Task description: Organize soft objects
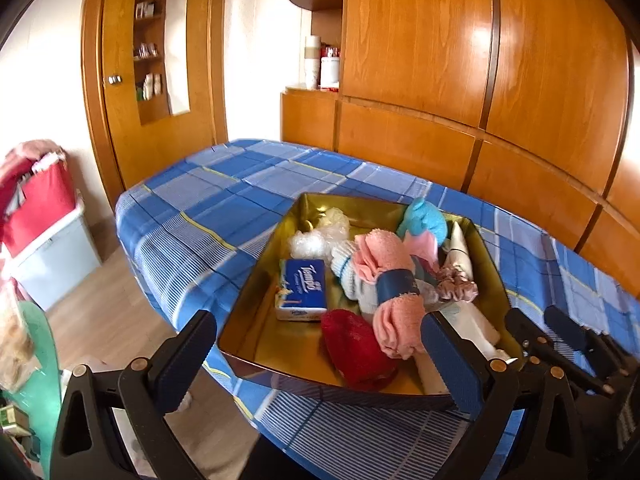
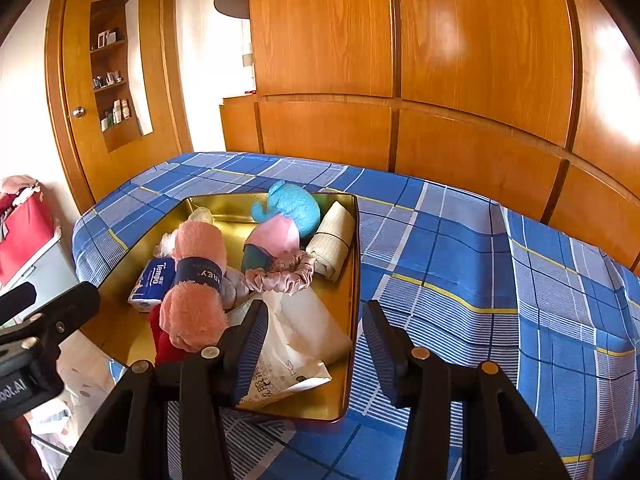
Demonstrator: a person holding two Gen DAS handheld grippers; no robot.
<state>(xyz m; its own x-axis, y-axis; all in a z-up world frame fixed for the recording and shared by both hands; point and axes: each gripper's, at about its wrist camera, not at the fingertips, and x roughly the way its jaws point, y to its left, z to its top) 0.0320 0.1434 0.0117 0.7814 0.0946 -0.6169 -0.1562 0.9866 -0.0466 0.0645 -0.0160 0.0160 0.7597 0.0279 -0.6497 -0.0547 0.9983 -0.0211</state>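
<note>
Pink rolled towel [image 1: 394,288] lengthwise along gold tin [image 1: 256,320], left tool [image 1: 320,354] and right tool [image 2: 316,344] both agape, empty.

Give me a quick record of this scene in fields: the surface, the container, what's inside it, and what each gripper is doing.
surface: table with blue plaid cloth
container: gold metal tray near the table's front edge
contents: pink rolled towel with a dark band, Tempo tissue pack, red cloth, blue plush toy, pink scrunchie, beige roll, white packet
left gripper: open, holding nothing, over the tray's near edge
right gripper: open, holding nothing, straddling the tray's right rim
</note>
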